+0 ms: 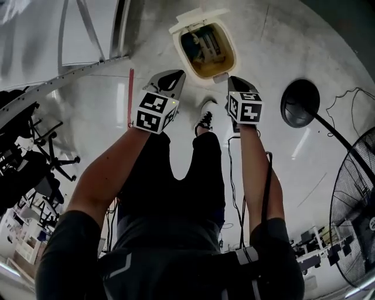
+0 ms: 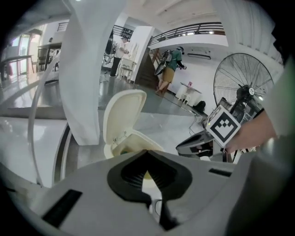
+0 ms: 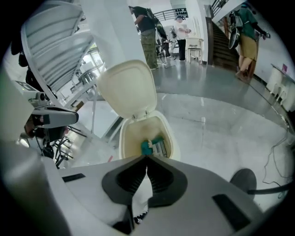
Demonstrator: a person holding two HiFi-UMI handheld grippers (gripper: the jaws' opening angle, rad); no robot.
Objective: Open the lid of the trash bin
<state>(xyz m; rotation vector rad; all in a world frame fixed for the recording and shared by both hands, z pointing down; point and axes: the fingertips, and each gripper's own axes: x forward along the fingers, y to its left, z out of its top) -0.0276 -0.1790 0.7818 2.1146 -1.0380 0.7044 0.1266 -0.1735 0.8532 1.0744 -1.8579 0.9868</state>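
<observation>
Nearest us, left gripper (image 1: 171, 78) and right gripper (image 1: 233, 82) have jaws pressed together, empty. At twelve o'clock stands the trash bin (image 1: 229, 58), its lid (image 1: 196, 16) already upright; the right gripper is nearer its rim.

Noted on you: a dark short-sleeved top (image 1: 146, 234), dark trousers (image 1: 202, 170) and a black-and-white shoe (image 1: 205, 119). A black cable (image 1: 268, 176) runs along your right forearm. Your left gripper (image 1: 171, 76) and right gripper (image 1: 234, 81) are grey-bodied with black ribbed pads (image 2: 133, 173). Each carries a black-and-white marker cube (image 1: 155, 111).
</observation>
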